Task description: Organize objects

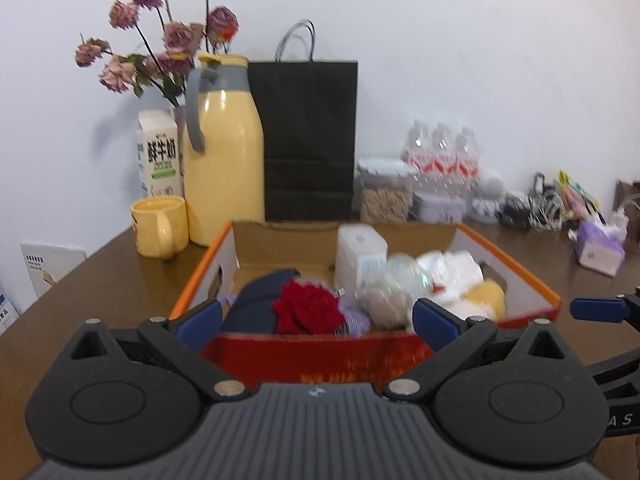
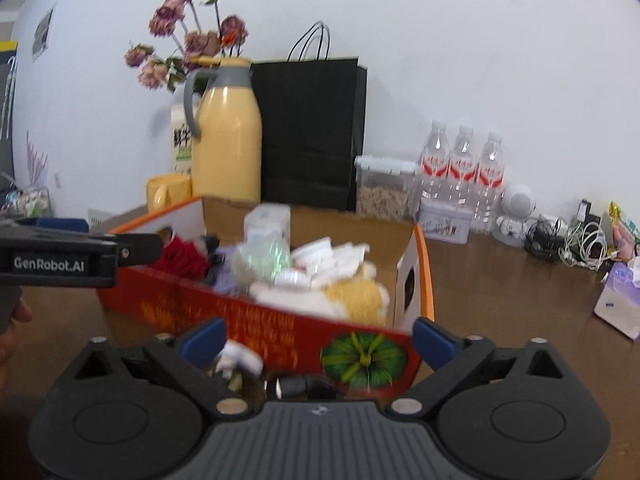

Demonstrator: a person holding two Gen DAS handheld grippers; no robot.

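Observation:
A red and orange cardboard box (image 1: 320, 356) stands on the brown table, full of things: a red fabric flower (image 1: 308, 308), dark cloth, a white box (image 1: 360, 256), a clear wrapped ball (image 1: 394, 280), white packets and a yellow plush (image 1: 486, 296). My left gripper (image 1: 316, 320) is open and empty at the box's near wall. My right gripper (image 2: 318, 338) is open at the box's (image 2: 256, 320) near right corner, with small white and dark items (image 2: 240, 360) on the table between its fingers. The left gripper (image 2: 132, 254) shows at the box's left.
Behind the box stand a yellow mug (image 1: 160, 226), a yellow thermos jug (image 1: 224, 152), a milk carton (image 1: 158, 152), dried roses, a black paper bag (image 1: 308, 140), a cereal jar (image 1: 384, 190), three water bottles (image 2: 464, 164), cables (image 2: 572, 240) and a tissue pack (image 2: 620, 300).

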